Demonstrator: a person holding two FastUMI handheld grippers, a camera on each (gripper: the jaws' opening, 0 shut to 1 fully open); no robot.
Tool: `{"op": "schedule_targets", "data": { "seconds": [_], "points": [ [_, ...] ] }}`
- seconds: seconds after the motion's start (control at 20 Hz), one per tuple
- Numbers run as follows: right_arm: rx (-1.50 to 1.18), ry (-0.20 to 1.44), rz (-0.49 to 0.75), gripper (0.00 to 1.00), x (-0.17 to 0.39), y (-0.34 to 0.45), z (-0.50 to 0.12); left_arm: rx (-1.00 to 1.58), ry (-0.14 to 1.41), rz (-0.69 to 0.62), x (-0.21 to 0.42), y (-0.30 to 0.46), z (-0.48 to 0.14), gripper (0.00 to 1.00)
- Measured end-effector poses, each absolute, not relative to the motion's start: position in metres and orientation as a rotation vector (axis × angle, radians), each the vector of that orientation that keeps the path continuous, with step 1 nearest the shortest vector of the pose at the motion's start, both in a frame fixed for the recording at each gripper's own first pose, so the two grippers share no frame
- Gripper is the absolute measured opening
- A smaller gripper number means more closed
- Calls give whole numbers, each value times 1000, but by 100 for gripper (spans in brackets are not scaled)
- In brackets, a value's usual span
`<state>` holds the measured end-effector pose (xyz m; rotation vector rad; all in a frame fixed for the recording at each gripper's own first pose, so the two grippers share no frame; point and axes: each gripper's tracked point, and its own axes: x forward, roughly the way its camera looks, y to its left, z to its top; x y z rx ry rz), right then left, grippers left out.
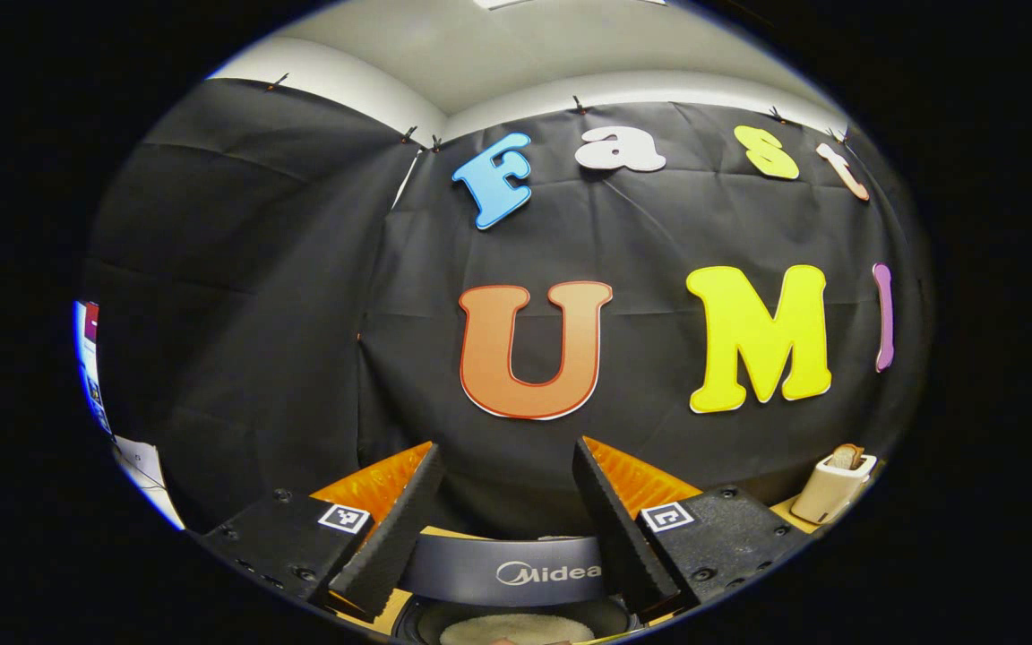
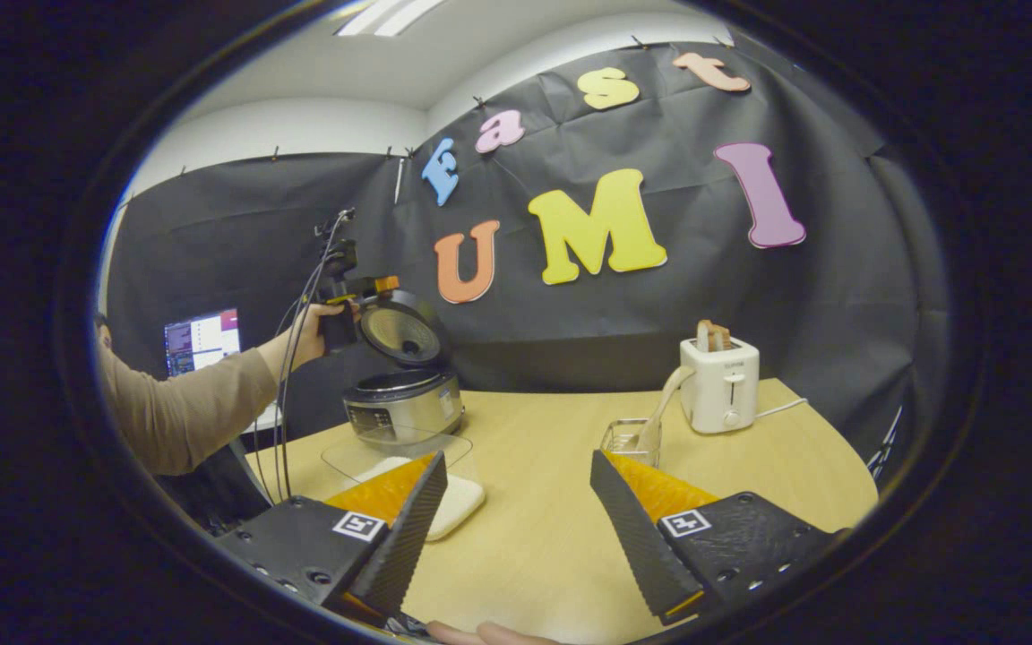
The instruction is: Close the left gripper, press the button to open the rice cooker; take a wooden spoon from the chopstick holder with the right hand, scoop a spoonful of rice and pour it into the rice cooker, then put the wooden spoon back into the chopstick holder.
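In the right gripper view the rice cooker [image 2: 404, 405] stands at the table's far left with its lid [image 2: 404, 333] raised. A hand holds my left gripper [image 2: 373, 291] up beside the top of that lid. My left gripper [image 1: 505, 502] is open, and a grey part of the cooker [image 1: 503, 571] shows low between its fingers. A wooden spoon [image 2: 659, 408] leans in the clear chopstick holder [image 2: 625, 439]. A clear bowl of rice [image 2: 453, 502] sits behind the left finger of my right gripper [image 2: 516, 511], which is open and holds nothing above the table.
A white toaster [image 2: 720, 385] with toast stands right of the holder, its cord trailing right; it also shows as the toaster [image 1: 834, 485] at the edge of the left gripper view. A lit laptop screen [image 2: 202, 340] is at far left. The wooden table [image 2: 534, 555] ends near me.
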<state>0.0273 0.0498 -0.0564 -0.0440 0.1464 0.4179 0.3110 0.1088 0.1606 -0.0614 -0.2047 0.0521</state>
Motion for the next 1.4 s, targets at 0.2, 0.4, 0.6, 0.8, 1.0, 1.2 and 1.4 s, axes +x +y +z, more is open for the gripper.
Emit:
{"op": "schedule_targets", "data": {
  "seconds": [0.2,0.4,0.6,0.8,1.0,1.2,1.4],
  "points": [
    [-69,108,439,92,16,71,-50,24,-214,-9,286,94,136,93],
    [-98,109,445,92,10,88,-55,128,-224,-41,266,81,109,92],
    [-122,144,476,92,-2,106,-66,85,-192,-88,253,75,77,89],
    [-101,177,477,92,-10,108,-75,-15,-137,-115,249,72,51,90],
    [-68,184,447,91,-12,105,-70,4,-100,-107,243,70,33,92],
    [-51,189,425,92,-18,99,-68,-6,-41,-110,238,67,13,92],
    [-40,165,411,92,-31,94,-56,2,41,-81,234,66,-11,92]
  ]
}}
